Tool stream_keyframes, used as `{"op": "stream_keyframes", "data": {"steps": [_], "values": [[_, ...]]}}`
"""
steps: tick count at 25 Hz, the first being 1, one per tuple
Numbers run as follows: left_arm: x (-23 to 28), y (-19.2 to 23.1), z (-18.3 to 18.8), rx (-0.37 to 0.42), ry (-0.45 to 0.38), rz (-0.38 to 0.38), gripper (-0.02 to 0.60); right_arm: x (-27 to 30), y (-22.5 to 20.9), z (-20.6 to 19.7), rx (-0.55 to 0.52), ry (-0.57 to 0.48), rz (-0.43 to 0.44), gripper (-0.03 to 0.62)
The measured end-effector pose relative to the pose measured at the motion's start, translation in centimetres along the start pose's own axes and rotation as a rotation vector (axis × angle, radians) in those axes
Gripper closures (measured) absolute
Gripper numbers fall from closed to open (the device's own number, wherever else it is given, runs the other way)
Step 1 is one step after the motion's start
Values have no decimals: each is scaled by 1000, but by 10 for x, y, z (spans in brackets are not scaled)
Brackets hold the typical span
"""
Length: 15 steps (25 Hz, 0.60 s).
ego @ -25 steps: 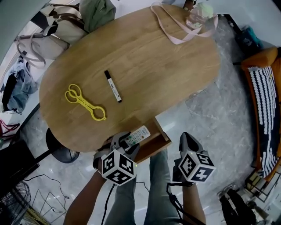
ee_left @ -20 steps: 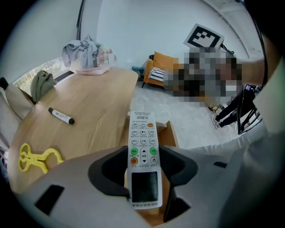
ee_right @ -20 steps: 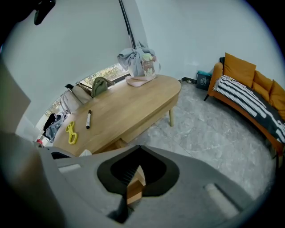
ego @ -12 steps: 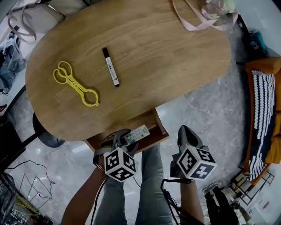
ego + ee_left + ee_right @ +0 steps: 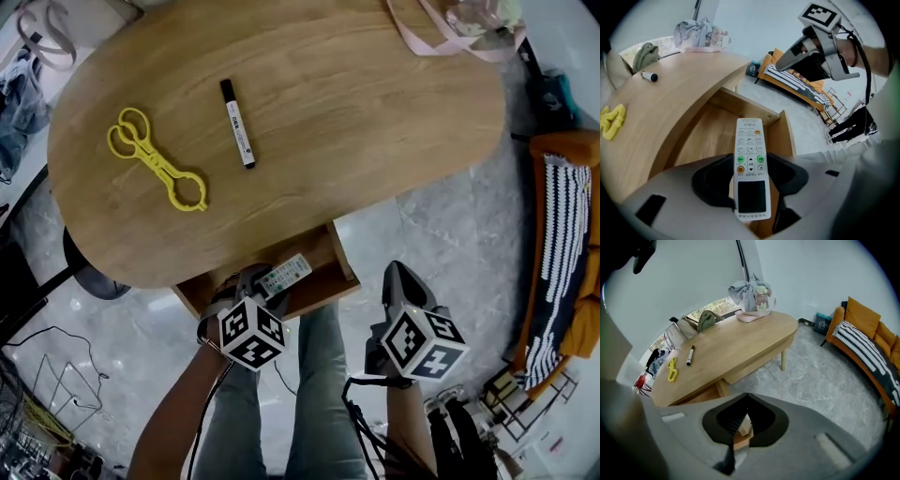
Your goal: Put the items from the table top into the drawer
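Below the oval wooden table point(image 5: 375, 112), at lower centre of the head view, one drawer point(image 5: 323, 291) is standing open, its back part hidden under the tabletop. Two grippers are hovering at it. The left gripper point(image 5: 255, 284) is clamping its widely spread jaws on the long edges of one white remote control point(image 5: 285, 275), which is jutting out over the drawer's pale wooden floor. Whether it is touching the wood cannot be told, and the gripper is covering its near end. The right gripper point(image 5: 398, 273), at lower right, is carrying nothing, its jaws meeting at the tips. Two items are lying on the grainy tabletop at upper left, near each other but not touching: one yellow plastic pair of tongs point(image 5: 157, 171) with looped handles and one slim black-and-white marker point(image 5: 237, 135). One pink-strapped bag point(image 5: 469, 19) is being cut off by the top edge.
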<state>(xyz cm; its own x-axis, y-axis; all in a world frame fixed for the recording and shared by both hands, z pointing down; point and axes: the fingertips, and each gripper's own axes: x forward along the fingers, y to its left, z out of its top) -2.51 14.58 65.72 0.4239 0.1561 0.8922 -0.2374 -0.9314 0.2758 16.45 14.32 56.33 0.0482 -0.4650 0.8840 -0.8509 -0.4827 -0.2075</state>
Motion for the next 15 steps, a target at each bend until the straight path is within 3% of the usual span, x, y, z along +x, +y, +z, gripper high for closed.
{"op": "stream_keyframes", "data": {"steps": [4, 15], "values": [[-5, 3, 0, -64, -14, -18, 330, -4, -3, 0, -2, -1, -2, 589], [-55, 10, 21, -205, -102, 58, 330, -24, 7, 27, -27, -29, 14, 589]]}}
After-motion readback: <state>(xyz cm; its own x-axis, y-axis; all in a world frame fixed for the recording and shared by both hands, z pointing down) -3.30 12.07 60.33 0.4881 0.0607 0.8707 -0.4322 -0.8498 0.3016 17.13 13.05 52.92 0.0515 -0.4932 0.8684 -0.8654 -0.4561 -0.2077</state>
